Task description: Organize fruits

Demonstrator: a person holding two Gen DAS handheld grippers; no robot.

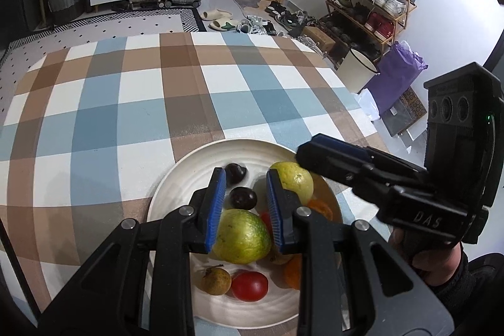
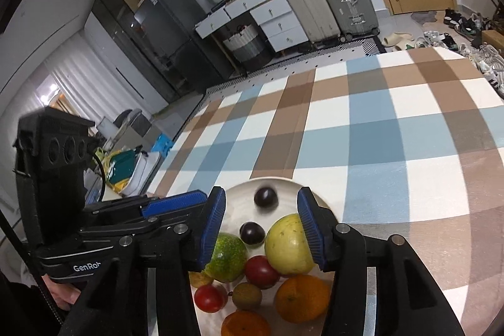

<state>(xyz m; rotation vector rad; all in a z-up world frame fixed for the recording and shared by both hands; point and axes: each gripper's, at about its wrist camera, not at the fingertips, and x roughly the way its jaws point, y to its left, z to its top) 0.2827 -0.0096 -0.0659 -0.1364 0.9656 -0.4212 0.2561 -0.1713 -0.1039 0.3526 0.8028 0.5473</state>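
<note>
Near the front edge of the checked table, the white plate (image 2: 291, 185) carries every fruit I can see: two dark plums, a green guava (image 1: 242, 236), a yellow guava (image 2: 291, 244), tomatoes, oranges and a longan. My right gripper (image 2: 261, 229) stands apart with nothing pressed, a plum (image 2: 266, 197) blurred on the plate beyond its tips, while my left gripper (image 1: 244, 205), which looks drawn together and empty, hovers over the green guava. To finish cleanly I would lift the right straight up, clear of the yellow guava beside its pad, and keep the two grippers from colliding.
</note>
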